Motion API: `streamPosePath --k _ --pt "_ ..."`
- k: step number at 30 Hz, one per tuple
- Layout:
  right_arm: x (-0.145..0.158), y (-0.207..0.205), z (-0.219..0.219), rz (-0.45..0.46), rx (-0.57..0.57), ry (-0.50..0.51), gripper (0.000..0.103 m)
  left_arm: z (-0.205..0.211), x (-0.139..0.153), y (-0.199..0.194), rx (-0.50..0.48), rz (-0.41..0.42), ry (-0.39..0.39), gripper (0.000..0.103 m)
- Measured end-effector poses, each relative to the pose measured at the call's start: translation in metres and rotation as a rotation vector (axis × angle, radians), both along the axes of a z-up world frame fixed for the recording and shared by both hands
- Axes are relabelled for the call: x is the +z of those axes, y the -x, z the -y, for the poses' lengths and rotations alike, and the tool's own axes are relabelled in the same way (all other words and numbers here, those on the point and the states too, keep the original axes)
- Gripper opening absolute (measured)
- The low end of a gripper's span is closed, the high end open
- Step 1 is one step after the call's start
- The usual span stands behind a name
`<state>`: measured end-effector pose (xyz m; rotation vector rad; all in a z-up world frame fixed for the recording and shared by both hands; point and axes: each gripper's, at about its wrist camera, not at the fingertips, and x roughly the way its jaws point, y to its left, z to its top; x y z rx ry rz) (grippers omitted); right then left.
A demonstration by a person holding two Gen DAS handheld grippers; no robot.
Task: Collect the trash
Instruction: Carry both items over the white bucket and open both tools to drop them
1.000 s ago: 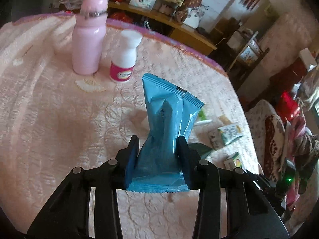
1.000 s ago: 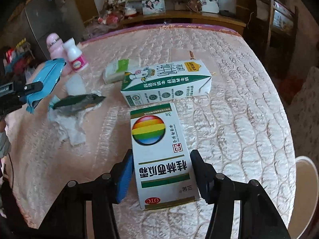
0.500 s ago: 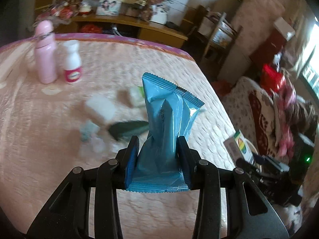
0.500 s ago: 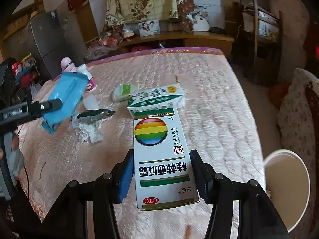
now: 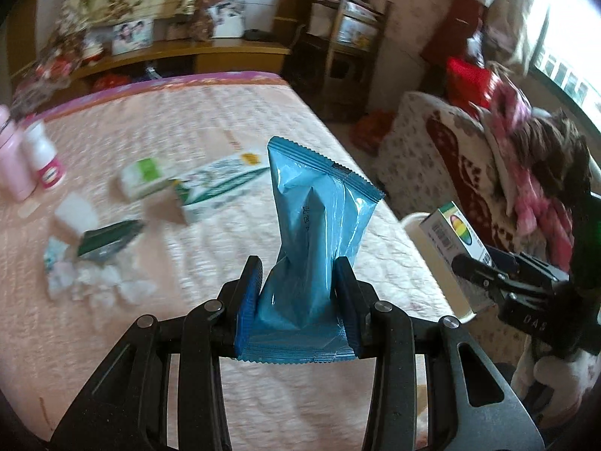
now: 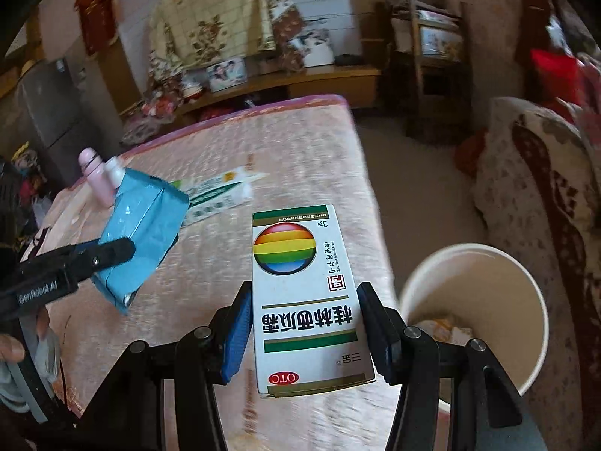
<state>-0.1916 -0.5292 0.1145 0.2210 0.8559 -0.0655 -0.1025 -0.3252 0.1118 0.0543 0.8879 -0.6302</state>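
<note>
Your crinkled blue foil packet (image 5: 315,233) is hiding part of the green-and-white carton (image 5: 214,188), motion blur is smearing the crumpled white tissue (image 5: 94,282), and the white paper bin (image 6: 484,308) is getting cropped behind your right gripper (image 6: 304,334)

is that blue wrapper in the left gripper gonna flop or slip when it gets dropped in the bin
The blue wrapper looks pinched and creased between the left gripper pads, so probably soft and nearly empty. Its glossy film may be slippery. Being light, it may flutter rather than drop cleanly into the white bin.

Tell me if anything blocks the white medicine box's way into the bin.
Nothing visible does. The right hand-held gripper holds the medicine box at the bed's edge, and the open white bin stands right beside it on the floor, its mouth uncovered.
</note>
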Motion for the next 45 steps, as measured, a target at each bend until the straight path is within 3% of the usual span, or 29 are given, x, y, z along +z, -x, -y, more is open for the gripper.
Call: streamPosePath --k 14,23,36,42,45 --pt "-0.009 0.045 0.088 -0.048 -0.189 0.005 0.053 0.107 -0.015 0.023 -0.15 -0.033 -0.008 0.037" --pt "-0.031 0.054 0.13 -0.1 -0.287 -0.032 0.053 0.156 -0.035 0.024 -0.191 -0.098 -0.001 0.037" --pt "-0.048 0.055 0.163 -0.112 -0.375 -0.037 0.053 0.206 -0.053 0.028 -0.233 -0.121 -0.013 0.037" --pt "-0.053 0.059 0.179 -0.107 -0.444 -0.043 0.054 0.217 -0.06 0.025 -0.247 -0.151 0.017 0.047" --pt "-0.053 0.063 0.186 -0.094 -0.481 -0.063 0.062 0.22 -0.062 0.025 -0.268 -0.161 0.023 0.051"
